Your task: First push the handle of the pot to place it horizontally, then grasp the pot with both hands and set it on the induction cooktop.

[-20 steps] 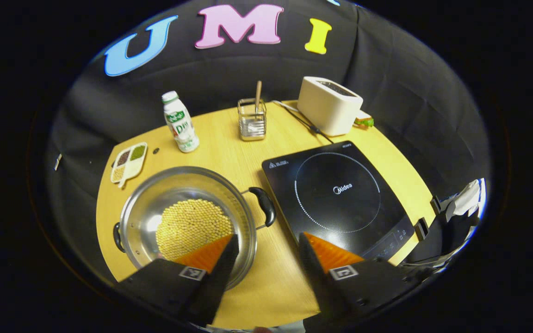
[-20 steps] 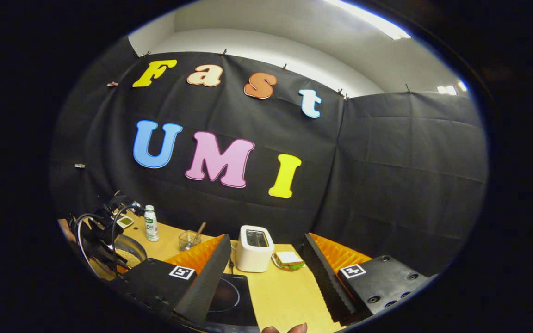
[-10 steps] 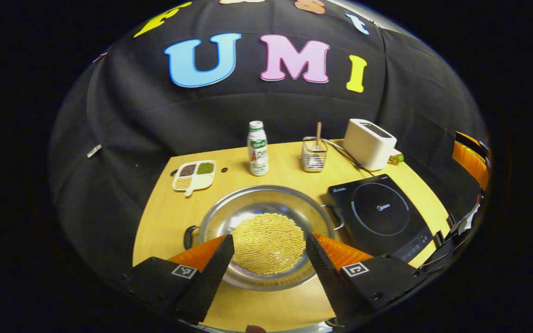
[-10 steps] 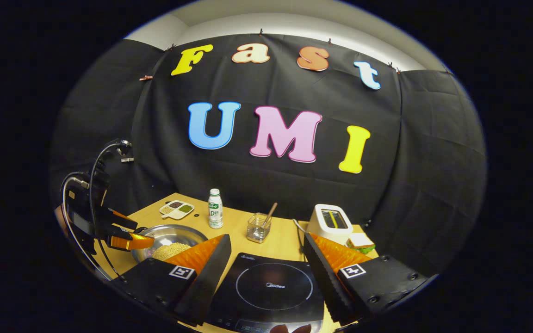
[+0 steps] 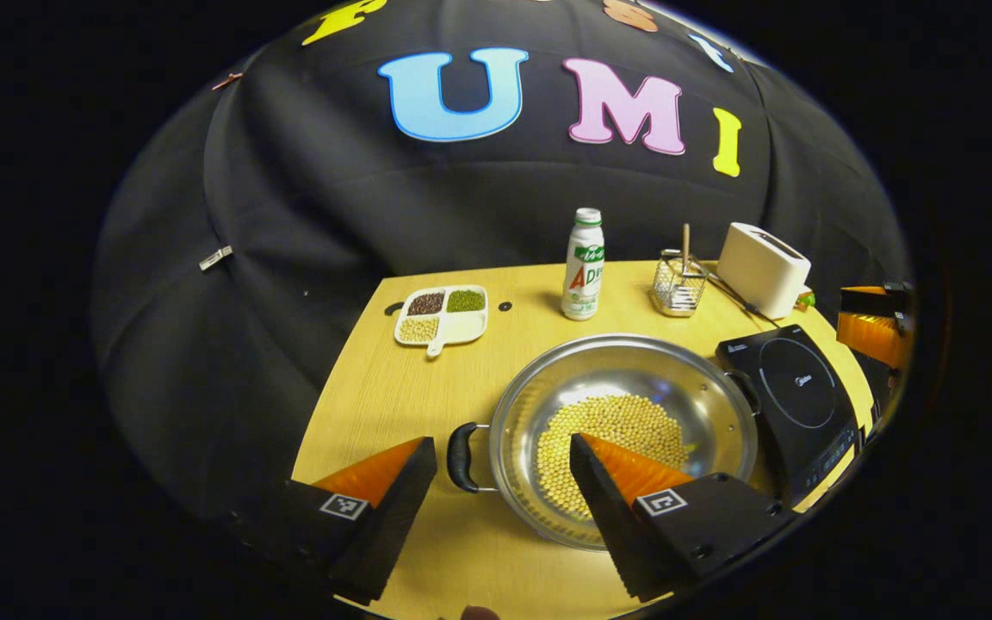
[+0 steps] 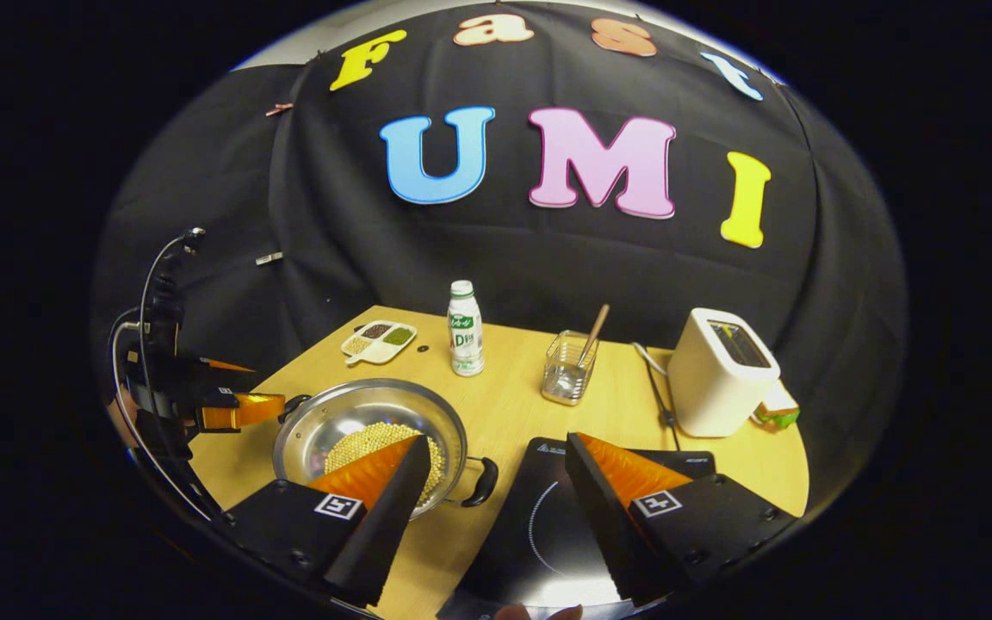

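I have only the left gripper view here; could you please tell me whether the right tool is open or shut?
Observer: The right tool is open, its fingers wide apart and holding nothing.
Operator: Thank you. Where is the pot's right handle relative to it?
Observer: The pot's right handle shows in the gap between those fingers, and neither finger touches it.
Operator: And how does my left tool look from there?
Observer: The left tool points at the pot's left handle, close beside it; I cannot tell whether they touch.

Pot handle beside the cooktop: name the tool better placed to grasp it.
Right. That handle lies just ahead between the right tool's open fingers; the left tool sits across the pot, by the other handle.
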{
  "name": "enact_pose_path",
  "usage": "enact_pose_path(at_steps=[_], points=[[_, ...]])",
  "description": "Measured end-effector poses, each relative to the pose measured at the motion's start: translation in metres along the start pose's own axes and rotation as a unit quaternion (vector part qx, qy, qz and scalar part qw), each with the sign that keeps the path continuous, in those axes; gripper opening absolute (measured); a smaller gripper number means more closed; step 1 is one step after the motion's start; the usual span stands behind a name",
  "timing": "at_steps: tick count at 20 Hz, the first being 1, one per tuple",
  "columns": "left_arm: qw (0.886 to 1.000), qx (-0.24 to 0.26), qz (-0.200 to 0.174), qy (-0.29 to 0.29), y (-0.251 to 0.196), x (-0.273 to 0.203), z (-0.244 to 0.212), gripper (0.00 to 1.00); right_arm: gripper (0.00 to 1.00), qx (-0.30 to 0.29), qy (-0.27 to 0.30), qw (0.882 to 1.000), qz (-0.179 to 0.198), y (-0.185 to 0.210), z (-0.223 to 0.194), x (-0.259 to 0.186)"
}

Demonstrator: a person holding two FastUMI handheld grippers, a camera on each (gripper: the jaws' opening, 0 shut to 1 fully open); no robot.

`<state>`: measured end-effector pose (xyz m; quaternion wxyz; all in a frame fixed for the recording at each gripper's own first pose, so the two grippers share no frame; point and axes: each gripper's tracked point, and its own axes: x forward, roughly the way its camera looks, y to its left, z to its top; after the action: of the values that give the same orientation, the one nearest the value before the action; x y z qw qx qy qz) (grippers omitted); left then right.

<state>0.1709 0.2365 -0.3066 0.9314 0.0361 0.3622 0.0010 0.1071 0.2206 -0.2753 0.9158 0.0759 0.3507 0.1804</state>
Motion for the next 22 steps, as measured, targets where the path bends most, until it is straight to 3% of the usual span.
enact_pose_path(at_steps=[12,15,16,17,22], points=[[0.997,-0.003,-0.018,0.071,0.018,0.085,-0.034,1.0,0.98,0.049,0.107,0.993,0.008,0.021,-0.069,0.095],[0.996,-0.007,-0.02,0.086,0.021,0.096,-0.045,0.98,0.97,0.051,0.133,0.99,0.006,0.024,-0.086,0.112],[0.996,-0.01,-0.019,0.09,0.022,0.098,-0.048,0.96,0.89,0.051,0.142,0.989,0.005,0.025,-0.091,0.116],[0.995,-0.012,-0.022,0.094,0.022,0.099,-0.051,0.95,0.96,0.049,0.148,0.988,-0.001,0.024,-0.096,0.121],[0.995,-0.015,-0.039,0.096,0.016,0.106,-0.054,0.89,0.89,0.044,0.17,0.984,-0.017,0.022,-0.113,0.135]])
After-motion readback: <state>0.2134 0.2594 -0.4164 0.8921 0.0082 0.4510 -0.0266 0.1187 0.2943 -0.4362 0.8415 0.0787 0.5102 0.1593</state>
